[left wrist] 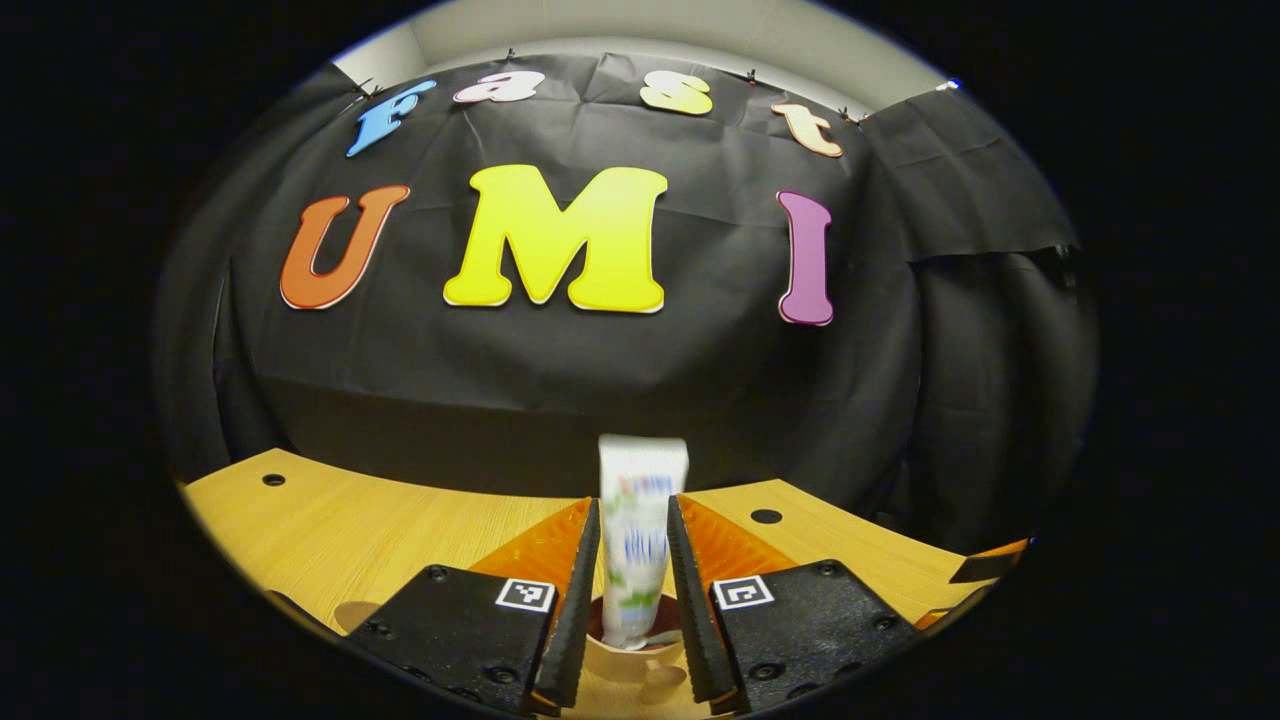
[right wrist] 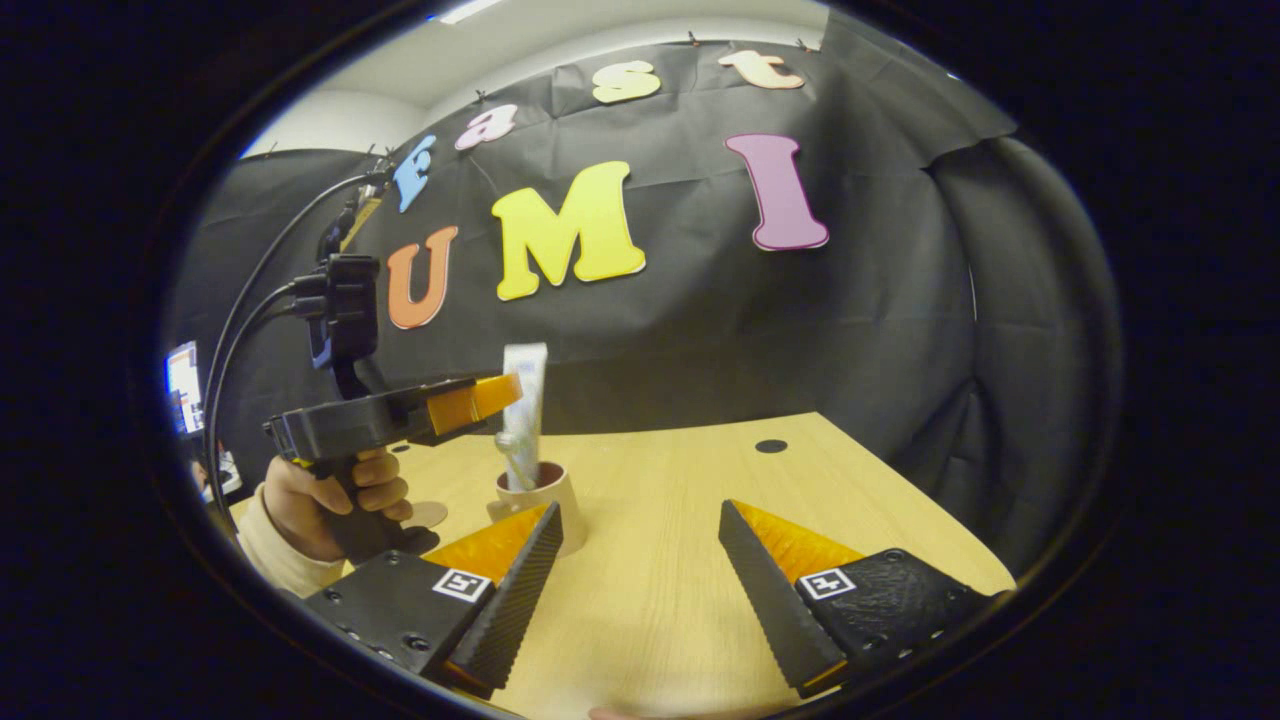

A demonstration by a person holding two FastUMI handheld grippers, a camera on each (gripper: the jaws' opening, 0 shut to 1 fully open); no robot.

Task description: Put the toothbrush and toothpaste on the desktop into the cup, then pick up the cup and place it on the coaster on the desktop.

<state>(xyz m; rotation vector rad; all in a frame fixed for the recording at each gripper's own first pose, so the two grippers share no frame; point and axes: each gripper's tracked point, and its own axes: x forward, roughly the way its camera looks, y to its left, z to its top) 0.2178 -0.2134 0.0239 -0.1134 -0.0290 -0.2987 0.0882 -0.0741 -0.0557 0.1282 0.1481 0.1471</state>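
Since the tube is already standing in the cup, here's where things look to be:

Toothpaste: toothpaste (left wrist: 640,530) stands upright with its lower end down inside the cup (right wrist: 540,497), so I'd call that step nearly done.

Toothbrush: something thin and pale sits in the cup beside the tube (might be the brush, too small to tell).

Coaster: a flat round disc (right wrist: 430,514) lies on the desktop (right wrist: 680,520) just beside the cup, so the move onto it looks not yet done.

Left gripper: left gripper (left wrist: 635,575) pinches the tube from both sides, right above the cup.

Right gripper: right gripper (right wrist: 640,545) is spread wide and holds nothing, low over the desktop near the cup.
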